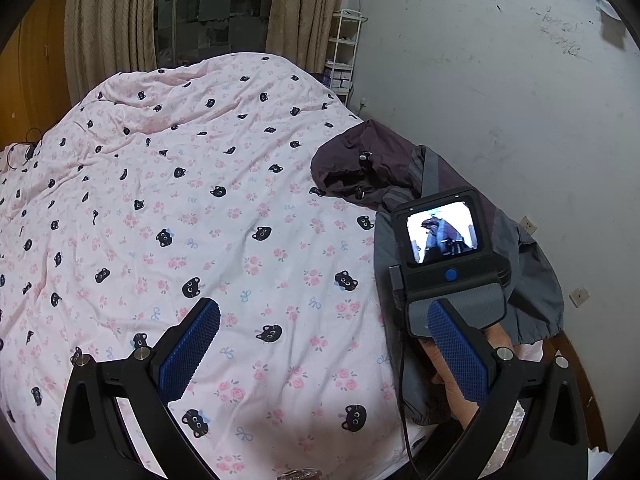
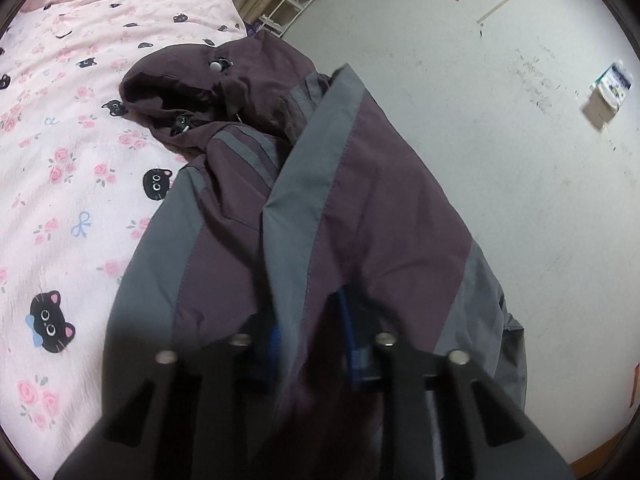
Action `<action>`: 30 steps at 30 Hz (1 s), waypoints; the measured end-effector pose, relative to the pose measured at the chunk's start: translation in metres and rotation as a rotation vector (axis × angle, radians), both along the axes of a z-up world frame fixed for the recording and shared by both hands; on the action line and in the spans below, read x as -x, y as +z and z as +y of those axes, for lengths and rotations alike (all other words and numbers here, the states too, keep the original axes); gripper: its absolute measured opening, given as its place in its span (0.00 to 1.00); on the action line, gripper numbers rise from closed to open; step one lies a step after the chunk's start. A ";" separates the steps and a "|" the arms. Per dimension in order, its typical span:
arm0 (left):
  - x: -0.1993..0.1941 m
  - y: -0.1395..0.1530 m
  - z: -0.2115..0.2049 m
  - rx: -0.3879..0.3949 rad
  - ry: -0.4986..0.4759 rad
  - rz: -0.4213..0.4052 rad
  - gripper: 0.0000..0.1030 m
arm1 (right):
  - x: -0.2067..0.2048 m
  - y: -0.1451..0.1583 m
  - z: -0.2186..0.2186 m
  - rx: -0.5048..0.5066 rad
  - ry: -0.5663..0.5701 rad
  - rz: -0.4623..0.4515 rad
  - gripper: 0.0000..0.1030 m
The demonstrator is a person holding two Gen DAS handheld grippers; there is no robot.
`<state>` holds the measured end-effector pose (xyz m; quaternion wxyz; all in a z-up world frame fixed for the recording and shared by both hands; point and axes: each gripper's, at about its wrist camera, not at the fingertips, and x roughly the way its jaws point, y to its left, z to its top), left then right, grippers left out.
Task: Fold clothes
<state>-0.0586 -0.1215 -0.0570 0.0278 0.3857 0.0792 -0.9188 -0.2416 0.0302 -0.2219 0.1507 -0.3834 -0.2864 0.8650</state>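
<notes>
Purple-and-grey hooded jacket (image 2: 328, 200) lies at right edge of bed (image 1: 200, 200), hood (image 1: 360, 156) toward far end, one side hanging over bed edge by white wall (image 1: 500, 80). Pink quilt with black cat print covers bed. Left hand-held gripper (image 1: 324, 344) hovers above quilt, blue pads wide apart, nothing between them. Right hand-held gripper (image 2: 310, 336) at near part of jacket, fingers drawn in with purple fabric bunched between them; view blurred.

Jacket (image 2: 360, 208) hem behind blurred jaws
</notes>
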 end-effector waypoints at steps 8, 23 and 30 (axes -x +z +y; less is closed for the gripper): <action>0.004 -0.002 0.003 -0.009 -0.007 -0.005 1.00 | -0.016 0.028 0.024 0.098 0.065 0.010 0.03; 0.076 -0.079 0.009 -0.229 -0.147 -0.115 1.00 | -0.036 0.092 0.076 0.208 0.161 0.043 0.03; 0.109 -0.107 0.036 -0.275 -0.189 -0.155 1.00 | -0.035 0.094 0.089 0.214 0.167 0.036 0.03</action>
